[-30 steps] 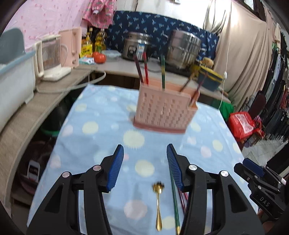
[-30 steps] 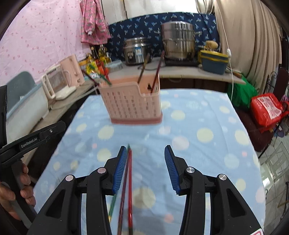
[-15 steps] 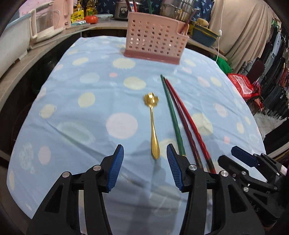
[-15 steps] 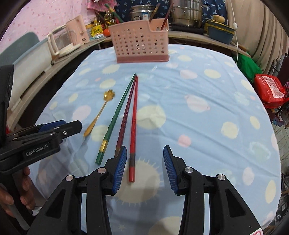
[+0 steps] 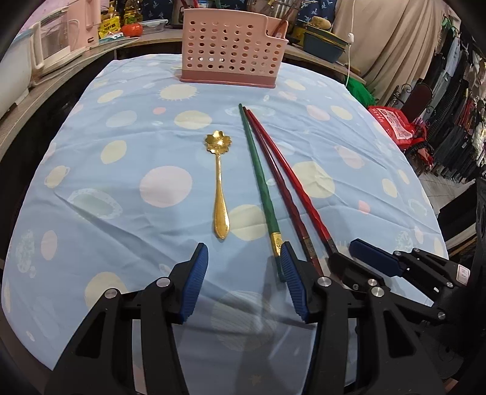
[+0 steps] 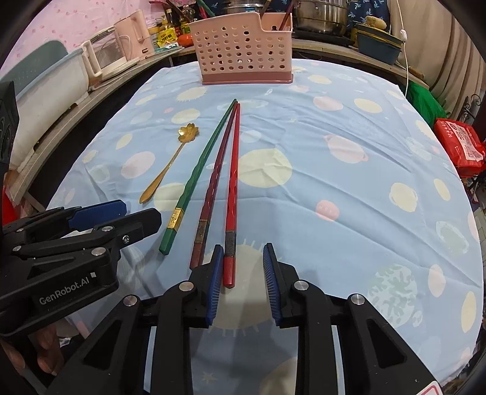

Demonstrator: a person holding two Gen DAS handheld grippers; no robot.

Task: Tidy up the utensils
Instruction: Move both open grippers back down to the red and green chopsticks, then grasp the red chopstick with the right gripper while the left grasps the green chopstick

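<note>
Right gripper (image 6: 241, 278), jaws apart, straddles the butt end of the bright red chopstick (image 6: 232, 194), evidently lined up to pinch it; nothing is gripped. Left gripper (image 5: 243, 284), likewise spread and empty, sits short of the gold spoon (image 5: 219, 188). Measured from the pink caddy (image 6: 246, 56), spoon, green chopstick (image 6: 197, 179), dark red chopstick (image 6: 214, 185) and bright red one lie well short of it on the tablecloth (image 6: 349, 197), tips converging toward it, butts fanned for access.

Stood ringed by a pink-patterned wall (image 6: 60, 33), beige draped curtain (image 5: 391, 45), and grey curved counter surface (image 6: 100, 88) bearing steel pots (image 6: 322, 15).
</note>
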